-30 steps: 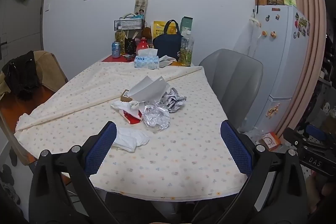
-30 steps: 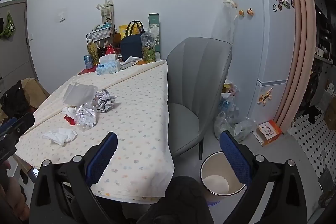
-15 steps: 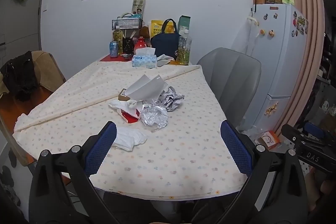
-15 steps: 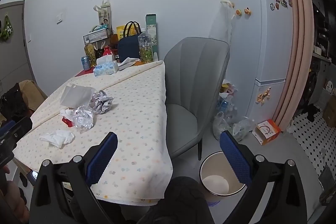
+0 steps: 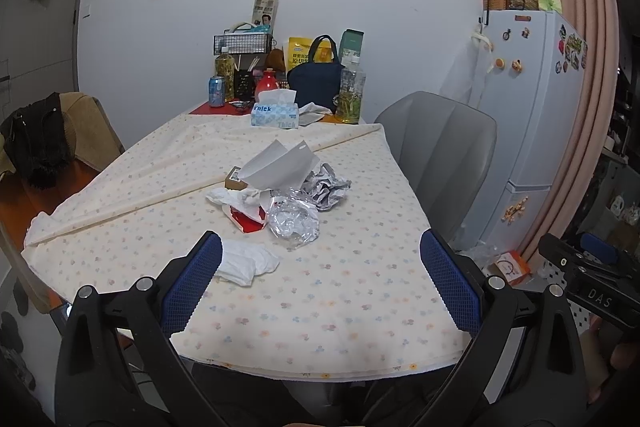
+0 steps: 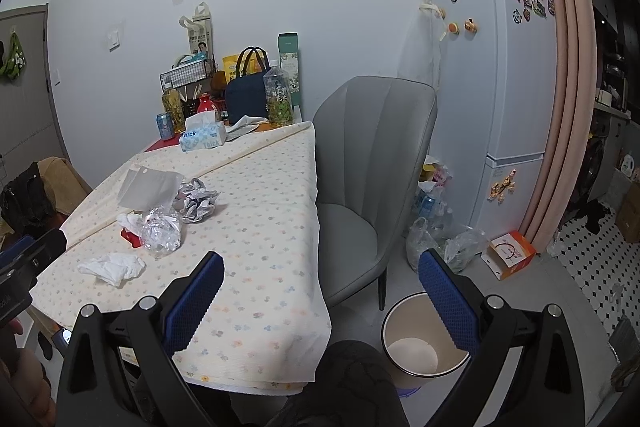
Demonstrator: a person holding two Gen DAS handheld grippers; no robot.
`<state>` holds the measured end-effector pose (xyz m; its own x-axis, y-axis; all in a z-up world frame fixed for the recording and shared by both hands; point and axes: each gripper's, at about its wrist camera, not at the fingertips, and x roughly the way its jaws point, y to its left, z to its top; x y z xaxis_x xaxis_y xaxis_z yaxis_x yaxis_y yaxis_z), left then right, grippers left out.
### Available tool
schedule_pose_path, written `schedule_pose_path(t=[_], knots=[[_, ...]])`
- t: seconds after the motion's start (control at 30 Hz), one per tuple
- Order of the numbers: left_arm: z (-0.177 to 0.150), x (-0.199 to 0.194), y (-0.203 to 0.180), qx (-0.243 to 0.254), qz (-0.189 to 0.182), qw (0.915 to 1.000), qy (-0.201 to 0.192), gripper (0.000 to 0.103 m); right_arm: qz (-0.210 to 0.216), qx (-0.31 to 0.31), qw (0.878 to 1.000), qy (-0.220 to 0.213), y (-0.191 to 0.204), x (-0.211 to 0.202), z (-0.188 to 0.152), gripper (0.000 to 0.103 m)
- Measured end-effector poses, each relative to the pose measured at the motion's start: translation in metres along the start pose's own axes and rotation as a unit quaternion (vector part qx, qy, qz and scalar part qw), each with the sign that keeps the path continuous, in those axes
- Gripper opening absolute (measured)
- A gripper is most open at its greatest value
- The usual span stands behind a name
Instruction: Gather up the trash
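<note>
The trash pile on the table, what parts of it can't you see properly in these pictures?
- Small brown box: left wrist view, mostly covered by the grey paper sheet; hidden entirely in the right wrist view.
- Red wrapper: partly under crumpled tissue; print unreadable.
- White tissue: its near end is hidden behind the left gripper finger.
- Bin on the floor: right wrist view, its far side is blocked by the right gripper finger.

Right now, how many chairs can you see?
2. A grey chair stands on the right side of the table, near the fridge. A brown chair with a dark jacket over it is on the left. Others may be hidden.
</note>
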<state>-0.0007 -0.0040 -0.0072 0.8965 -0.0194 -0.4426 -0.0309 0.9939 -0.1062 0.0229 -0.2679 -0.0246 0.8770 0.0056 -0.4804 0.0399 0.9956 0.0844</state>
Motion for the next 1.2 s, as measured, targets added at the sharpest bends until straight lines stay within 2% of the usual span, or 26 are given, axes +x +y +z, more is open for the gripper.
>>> schedule_pose_path(t=[1.2], knots=[[0.0037,-0.0009,0.003,-0.003,-0.002,1.0,0.002,0.098,-0.001,0.003,1.0,0.003,-0.0009,0.0053,-0.0029,0.096]])
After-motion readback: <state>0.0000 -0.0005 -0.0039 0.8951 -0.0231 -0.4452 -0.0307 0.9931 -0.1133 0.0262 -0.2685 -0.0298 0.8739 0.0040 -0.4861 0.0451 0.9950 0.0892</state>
